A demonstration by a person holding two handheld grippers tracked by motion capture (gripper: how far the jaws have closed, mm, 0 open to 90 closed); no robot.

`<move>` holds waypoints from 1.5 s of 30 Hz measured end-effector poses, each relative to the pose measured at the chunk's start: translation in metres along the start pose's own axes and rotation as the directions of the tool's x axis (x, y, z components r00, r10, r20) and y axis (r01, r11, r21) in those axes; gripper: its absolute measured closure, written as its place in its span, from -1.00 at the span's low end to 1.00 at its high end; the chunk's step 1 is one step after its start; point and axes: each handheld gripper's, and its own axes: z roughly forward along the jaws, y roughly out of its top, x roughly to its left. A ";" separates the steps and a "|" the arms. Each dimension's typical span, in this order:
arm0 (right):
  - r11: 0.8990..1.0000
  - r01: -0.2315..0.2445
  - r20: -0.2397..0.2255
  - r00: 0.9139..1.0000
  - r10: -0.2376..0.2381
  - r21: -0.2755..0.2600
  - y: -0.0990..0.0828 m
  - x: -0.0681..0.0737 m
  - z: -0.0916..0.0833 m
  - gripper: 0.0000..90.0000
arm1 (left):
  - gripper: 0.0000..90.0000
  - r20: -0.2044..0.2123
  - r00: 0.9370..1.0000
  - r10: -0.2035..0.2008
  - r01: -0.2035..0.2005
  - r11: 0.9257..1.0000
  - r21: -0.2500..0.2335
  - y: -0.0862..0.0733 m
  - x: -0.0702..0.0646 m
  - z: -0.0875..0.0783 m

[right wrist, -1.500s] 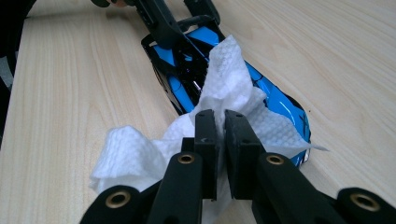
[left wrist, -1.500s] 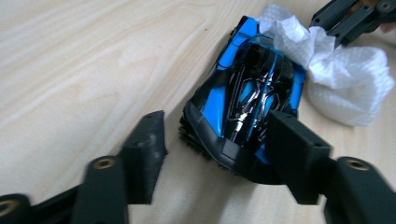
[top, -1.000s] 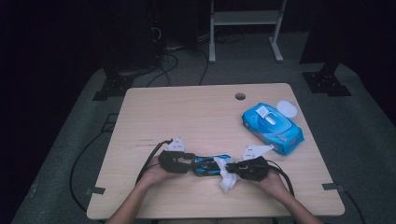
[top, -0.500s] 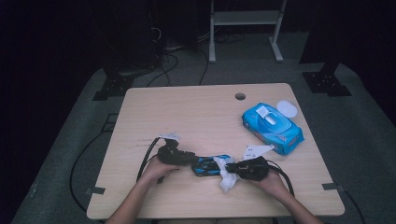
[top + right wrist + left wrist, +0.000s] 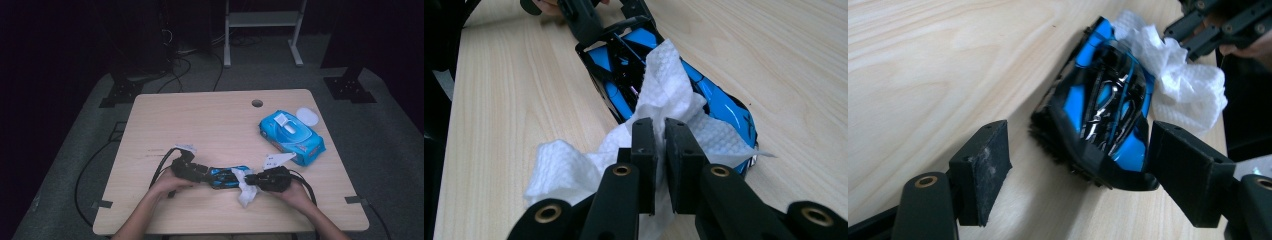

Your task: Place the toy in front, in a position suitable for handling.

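A blue and black toy car (image 5: pixel 227 177) lies near the table's front edge, seen close in the left gripper view (image 5: pixel 1108 110). My left gripper (image 5: pixel 202 174) (image 5: pixel 1080 145) straddles one end of the car. Its jaws have just been opening, and the left pad (image 5: pixel 985 165) stands clear of the car's side. My right gripper (image 5: pixel 252 181) (image 5: pixel 660 125) is shut on a crumpled white wipe (image 5: pixel 574 170) (image 5: pixel 246 192). The wipe is draped over the other end of the car (image 5: pixel 719 107).
A blue pack of wipes (image 5: pixel 291 137) lies at the right of the wooden table (image 5: pixel 200 120), with a white round lid (image 5: pixel 306 116) beside it. A cable hole (image 5: pixel 257 103) sits near the far edge. Cables trail from both grippers.
The left hand and its gripper shifted slightly at the car's end. The car, the wipe and the right gripper stay where they were.
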 end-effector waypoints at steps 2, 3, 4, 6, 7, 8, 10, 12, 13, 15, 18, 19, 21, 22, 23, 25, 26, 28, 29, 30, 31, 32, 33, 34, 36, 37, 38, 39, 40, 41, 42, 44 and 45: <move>1.000 0.013 -0.001 1.000 -0.013 -0.004 -0.001 0.001 0.001 0.84 | -0.44 -0.024 0.998 0.054 -0.054 0.998 0.020 0.000 -0.006 0.003; 1.000 0.018 0.000 1.000 -0.018 -0.002 -0.001 0.001 0.002 0.84 | -0.43 -0.033 0.997 0.074 -0.073 0.997 0.027 0.000 -0.010 0.005; 1.000 0.020 0.002 1.000 -0.020 -0.001 -0.001 0.002 0.002 0.84 | -0.38 -0.037 0.995 0.087 -0.086 0.996 0.030 0.000 -0.011 0.006; 0.999 0.038 0.006 0.999 -0.038 0.000 0.000 0.004 0.003 0.84 | -0.39 -0.046 0.994 0.097 -0.096 0.995 0.029 0.000 -0.013 0.006; 0.999 0.043 0.010 0.999 -0.043 0.001 -0.001 0.004 0.003 0.84 | -0.40 -0.053 0.993 0.104 -0.103 0.994 0.027 -0.001 -0.014 0.007; 0.999 0.045 0.011 0.999 -0.045 0.000 -0.001 0.005 0.003 0.84 | -0.41 -0.071 0.988 0.137 -0.135 0.990 0.042 -0.001 -0.017 0.008; 0.999 0.049 0.018 0.999 -0.049 -0.001 -0.002 0.005 0.002 0.84 | -0.42 -0.137 0.956 0.260 -0.248 0.964 0.099 -0.003 -0.027 0.010; 0.999 0.042 0.024 0.999 -0.042 -0.008 -0.003 0.005 0.001 0.84 | -0.39 -0.160 0.943 0.293 -0.279 0.955 0.104 -0.006 -0.031 0.011; 0.999 0.041 0.026 0.999 -0.040 -0.012 -0.004 0.006 0.000 0.84 | -0.38 -0.159 0.943 0.292 -0.281 0.955 0.092 -0.007 -0.030 0.010; 0.999 0.044 0.031 0.999 -0.044 -0.017 -0.005 0.006 0.000 0.84 | -0.16 -0.109 0.966 0.233 -0.231 0.972 0.032 -0.006 -0.025 0.002; 0.999 0.043 0.022 0.999 -0.042 -0.015 -0.005 0.007 0.000 0.85 | -0.20 -0.058 0.993 0.103 -0.105 0.994 -0.018 -0.002 -0.011 -0.004; 0.999 0.047 0.020 0.999 -0.047 -0.014 -0.004 0.006 0.001 0.85 | -0.21 -0.048 0.994 0.094 -0.095 0.995 -0.016 -0.001 -0.009 -0.004; 0.999 0.052 0.014 0.999 -0.052 -0.007 -0.003 0.006 0.002 0.85 | -0.23 -0.038 0.997 0.062 -0.063 0.998 -0.020 0.001 -0.006 -0.002; 0.999 0.053 0.009 0.999 -0.053 -0.004 -0.002 0.006 0.002 0.85 | -0.26 -0.033 0.998 0.050 -0.050 0.999 0.000 0.003 -0.005 0.001; 0.999 0.050 0.003 0.999 -0.050 -0.004 -0.002 0.005 0.003 0.85 | -0.25 -0.038 0.998 0.049 -0.048 0.999 0.017 0.003 -0.005 0.003; 0.998 0.056 -0.003 0.998 -0.056 -0.001 -0.002 0.004 0.003 0.86 | -0.31 -0.044 0.998 0.044 -0.043 0.999 0.022 0.004 -0.006 0.006; 0.998 0.059 -0.004 0.998 -0.059 -0.002 -0.002 0.004 0.003 0.86 | -0.31 -0.046 0.998 0.046 -0.045 0.999 0.024 0.004 -0.007 0.006; 0.998 0.056 -0.008 0.998 -0.056 -0.006 -0.002 0.003 0.003 0.86 | -0.25 -0.046 0.997 0.057 -0.056 0.998 0.023 0.003 -0.006 0.004; 0.998 0.062 -0.007 0.998 -0.062 -0.005 -0.002 0.003 0.003 0.86 | -0.22 -0.048 0.997 0.053 -0.053 0.999 0.009 0.002 -0.007 0.004; 0.998 0.065 -0.007 0.998 -0.065 -0.005 -0.002 0.004 0.003 0.86 | -0.17 -0.054 0.996 0.067 -0.068 0.998 -0.006 0.001 -0.009 0.003; 0.998 0.067 -0.007 0.998 -0.067 -0.004 -0.002 0.004 0.003 0.86 | -0.11 -0.056 0.995 0.079 -0.080 0.997 -0.016 0.001 -0.009 0.001; 0.998 0.067 -0.006 0.998 -0.067 -0.006 -0.002 0.004 0.003 0.86 | -0.07 -0.056 0.996 0.066 -0.067 0.998 -0.014 0.000 -0.010 0.001; 0.998 0.068 -0.009 0.998 -0.068 -0.008 -0.003 0.003 0.003 0.86 | -0.06 -0.050 0.997 0.059 -0.060 0.998 -0.014 0.001 -0.009 0.000; 0.998 0.066 -0.012 0.998 -0.066 -0.010 -0.003 0.003 0.003 0.86 | -0.04 -0.036 0.998 0.050 -0.050 0.999 -0.010 0.001 -0.006 -0.001; 0.998 0.067 -0.016 0.998 -0.067 -0.008 -0.002 0.002 0.003 0.86 | -0.03 -0.020 1.000 0.014 -0.014 1.000 -0.022 0.003 -0.002 -0.001; 0.998 0.068 -0.017 0.998 -0.069 -0.006 -0.002 0.002 0.003 0.86 | -0.07 -0.018 1.000 0.000 -0.001 1.000 -0.023 0.003 -0.001 0.000; 0.997 0.070 -0.019 0.997 -0.071 -0.007 -0.002 0.002 0.003 0.86 | -0.06 -0.023 1.000 0.008 -0.008 1.000 -0.019 0.004 0.000 0.001; 0.997 0.071 -0.022 0.997 -0.071 -0.005 -0.002 0.002 0.004 0.86 | -0.04 -0.034 0.999 0.007 -0.008 1.000 -0.019 0.005 0.000 0.002; 0.998 0.070 -0.025 0.997 -0.070 -0.005 -0.001 0.001 0.004 0.86 | -0.02 -0.047 0.999 0.006 -0.006 1.000 -0.018 0.006 0.000 0.003; 0.997 0.073 -0.026 0.997 -0.073 -0.003 -0.001 0.001 0.004 0.86 | -0.01 -0.053 0.999 0.012 -0.013 1.000 -0.020 0.006 0.000 0.004; 0.997 0.077 -0.027 0.997 -0.077 -0.002 -0.001 0.001 0.004 0.86 | -0.01 -0.057 0.998 0.020 -0.021 1.000 -0.017 0.006 -0.001 0.003; 0.997 0.072 -0.027 0.997 -0.072 -0.002 -0.001 0.001 0.004 0.86 | 0.03 -0.078 0.996 0.054 -0.057 0.998 -0.032 0.004 -0.004 0.003; 0.997 0.072 -0.028 0.997 -0.072 -0.003 -0.001 0.001 0.003 0.86 | 0.10 -0.084 0.994 0.068 -0.072 0.996 -0.043 0.003 -0.006 0.002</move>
